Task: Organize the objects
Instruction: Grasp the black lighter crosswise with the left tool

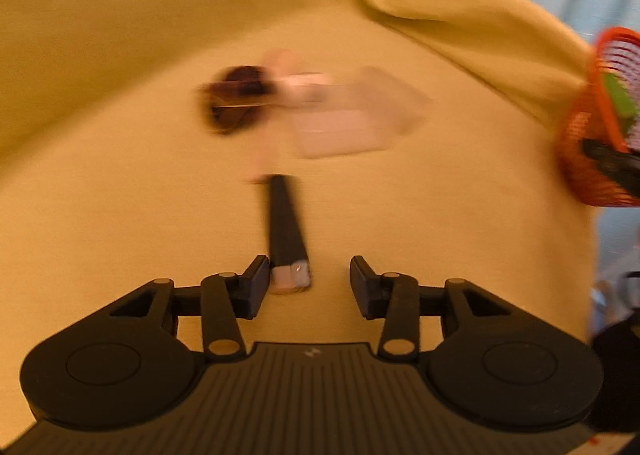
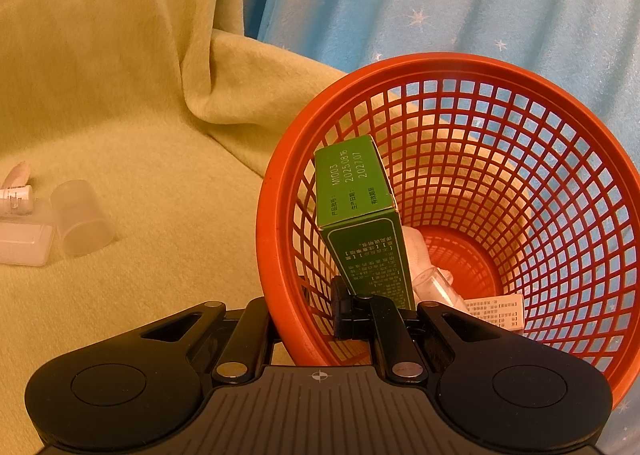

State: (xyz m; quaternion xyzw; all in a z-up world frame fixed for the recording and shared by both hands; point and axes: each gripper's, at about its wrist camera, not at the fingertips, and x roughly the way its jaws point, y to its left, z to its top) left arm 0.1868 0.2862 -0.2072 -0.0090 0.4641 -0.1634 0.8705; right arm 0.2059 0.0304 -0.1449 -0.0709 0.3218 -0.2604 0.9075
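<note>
My left gripper [image 1: 308,283] is open above the yellow cloth. A black stick-like object with a silver end [image 1: 286,231] lies between its fingers, close to the left finger. Beyond it, blurred, lie a dark brown object [image 1: 236,99], a small white bottle [image 1: 300,89] and clear plastic pieces [image 1: 360,115]. My right gripper [image 2: 304,315] is shut on the rim of the red mesh basket [image 2: 280,191], one finger inside, one outside. The basket holds a green box [image 2: 360,215], a clear vial [image 2: 434,285] and a white leaflet [image 2: 496,311].
A clear plastic cup [image 2: 80,219] on its side, a clear flat case [image 2: 24,243] and a white bottle [image 2: 16,199] lie on the yellow cloth at left in the right wrist view. A blue starred fabric [image 2: 440,3] hangs behind. The red basket [image 1: 600,115] shows at right in the left wrist view.
</note>
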